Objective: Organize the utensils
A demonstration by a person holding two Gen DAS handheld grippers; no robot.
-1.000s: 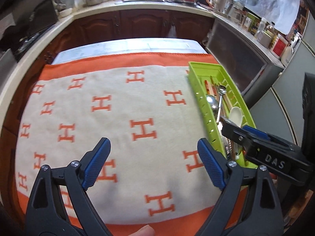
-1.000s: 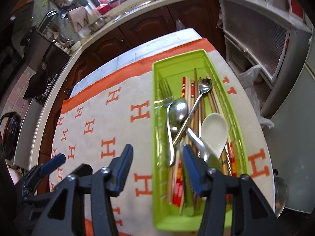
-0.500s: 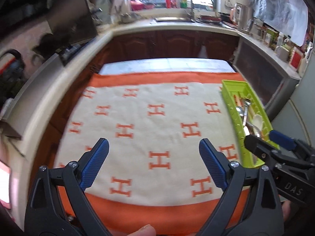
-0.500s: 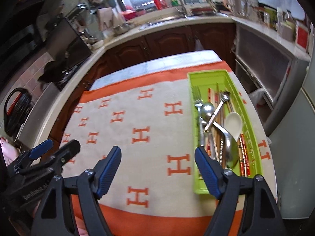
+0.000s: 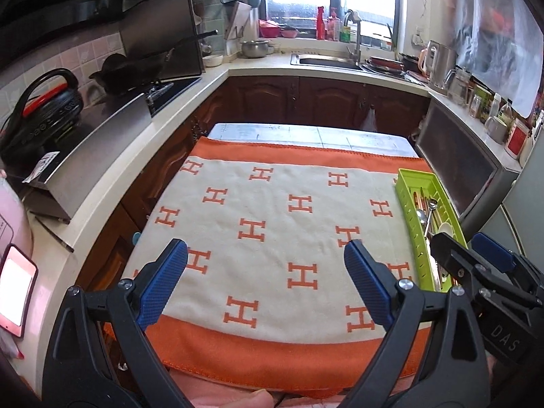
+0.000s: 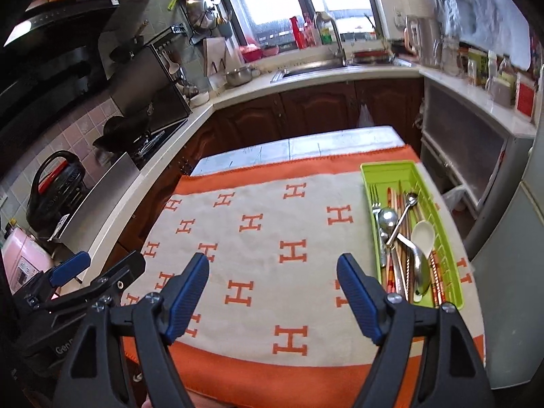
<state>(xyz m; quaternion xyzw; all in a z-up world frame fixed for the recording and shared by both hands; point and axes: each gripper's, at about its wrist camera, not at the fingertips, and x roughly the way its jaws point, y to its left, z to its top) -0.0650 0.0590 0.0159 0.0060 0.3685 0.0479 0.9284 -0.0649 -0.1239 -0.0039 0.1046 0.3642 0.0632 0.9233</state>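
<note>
Utensils [image 6: 404, 238], all piled in the green tray [image 6: 387, 170] at the right edge of the surface; nothing loose on the orange-and-cream cloth [image 6: 258, 238].

Left to right:

- Far left, off the surface: stove counter [image 5: 112, 170], black kettle [image 5: 44, 102], phone [image 5: 15, 285]. No part in the task.
- Left gripper [image 5: 265, 272]: jaws wide, nothing between them, hanging above the bare middle of the cloth.
- Right gripper [image 6: 272, 282]: jaws wide and empty, just left of the tray's near end.
- Tray: forks, metal spoons, a white spoon [image 6: 423, 234] and chopsticks crossed over one another.

Likely trouble: a tangled heap, so pinching one piece could drag or flip a neighbour; tray close to the surface's right edge, so a sideways nudge could push it off; smooth metal handles apt to slip from the jaws.
</note>
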